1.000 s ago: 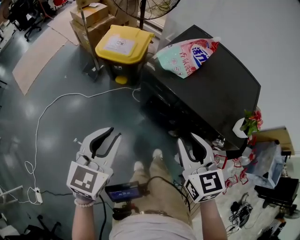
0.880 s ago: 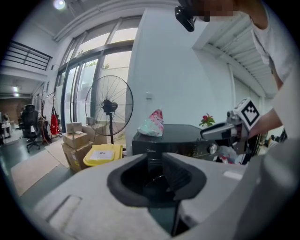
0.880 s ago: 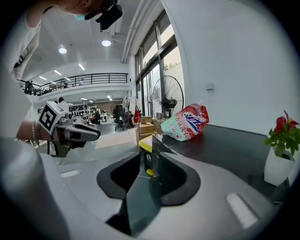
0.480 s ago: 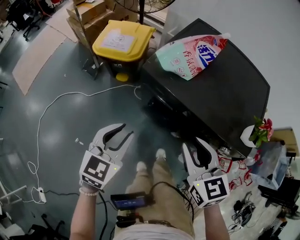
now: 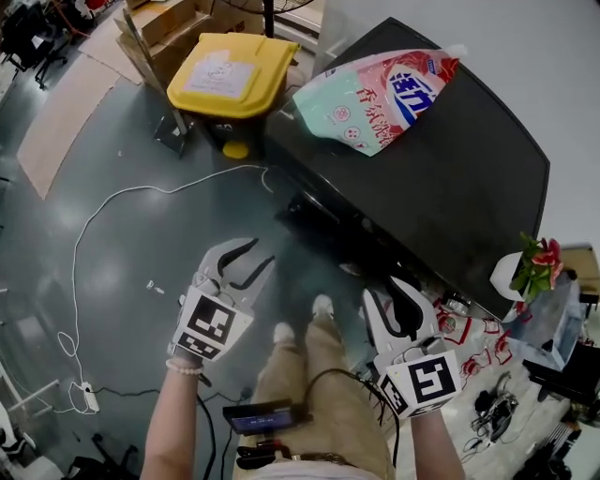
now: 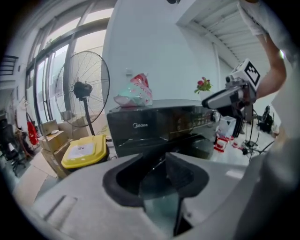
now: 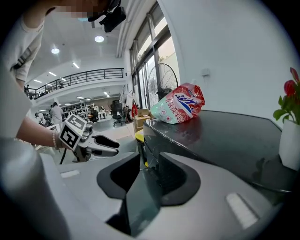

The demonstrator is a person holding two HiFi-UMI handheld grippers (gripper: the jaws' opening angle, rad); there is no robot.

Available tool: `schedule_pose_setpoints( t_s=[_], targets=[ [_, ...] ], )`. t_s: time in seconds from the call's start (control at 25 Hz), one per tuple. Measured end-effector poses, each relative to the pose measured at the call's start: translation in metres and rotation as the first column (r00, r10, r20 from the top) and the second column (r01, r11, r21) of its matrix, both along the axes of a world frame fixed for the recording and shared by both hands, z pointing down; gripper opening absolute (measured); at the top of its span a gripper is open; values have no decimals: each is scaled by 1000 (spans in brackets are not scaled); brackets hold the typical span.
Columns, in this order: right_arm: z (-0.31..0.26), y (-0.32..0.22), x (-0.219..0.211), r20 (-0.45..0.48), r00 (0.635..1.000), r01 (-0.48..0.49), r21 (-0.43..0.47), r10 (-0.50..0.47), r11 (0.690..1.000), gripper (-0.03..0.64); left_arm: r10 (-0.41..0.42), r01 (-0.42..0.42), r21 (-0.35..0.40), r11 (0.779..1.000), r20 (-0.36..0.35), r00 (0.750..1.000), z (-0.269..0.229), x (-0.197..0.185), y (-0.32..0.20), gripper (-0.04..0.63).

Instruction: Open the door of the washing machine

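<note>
The black washing machine (image 5: 441,169) stands at the right of the head view; its dark front (image 6: 159,124) faces the left gripper view, and the door on it is hard to make out. My left gripper (image 5: 251,262) hangs over the floor, left of the machine's front, well apart from it. Its jaws are opening with nothing between them (image 6: 157,176). My right gripper (image 5: 389,292) is open and empty beside the machine's near corner (image 7: 147,176), touching nothing. Each gripper shows in the other's view: the right gripper (image 6: 220,99) and the left gripper (image 7: 105,143).
A pink and green detergent bag (image 5: 375,94) lies on the machine's top, a potted flower (image 5: 530,267) at its near right edge. A yellow-lidded bin (image 5: 220,75) and cardboard boxes (image 5: 159,19) stand beyond. A white cable (image 5: 112,216) runs over the floor. A fan (image 6: 84,93) stands left.
Both grippers have come down lower, the left more than the right and nearer the machine's front. The left jaws have spread wider. The right jaws look the same.
</note>
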State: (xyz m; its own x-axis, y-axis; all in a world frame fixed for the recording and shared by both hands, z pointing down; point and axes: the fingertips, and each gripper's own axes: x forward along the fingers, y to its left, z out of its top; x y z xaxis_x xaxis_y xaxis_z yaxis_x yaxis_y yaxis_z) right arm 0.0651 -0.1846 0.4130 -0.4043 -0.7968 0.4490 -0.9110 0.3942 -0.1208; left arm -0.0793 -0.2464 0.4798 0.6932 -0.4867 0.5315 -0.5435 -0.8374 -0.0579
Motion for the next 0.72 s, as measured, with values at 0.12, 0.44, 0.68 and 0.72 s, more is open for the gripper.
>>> schedule_pose_setpoints(
  t_s=[0.12,0.44,0.68,0.72],
  targets=[
    [8,-1,2,6,1000,1,-5,-1,1000,110,18,-17,-21,1000,20,1000,22,8,-6,144],
    [24,-1,11,15,1000,-8,-14,8,1000,110,92,-83,-70,994,137,986,84,23,-25,152],
    [33,0,19,16,1000,-19,-27,20,999,110,99,-84,-93,992,178,979,119,29,-42,152],
    [35,-1,20,17,1000,-21,-28,21,999,110,101,-83,-103,991,186,977,126,29,-44,152]
  ],
)
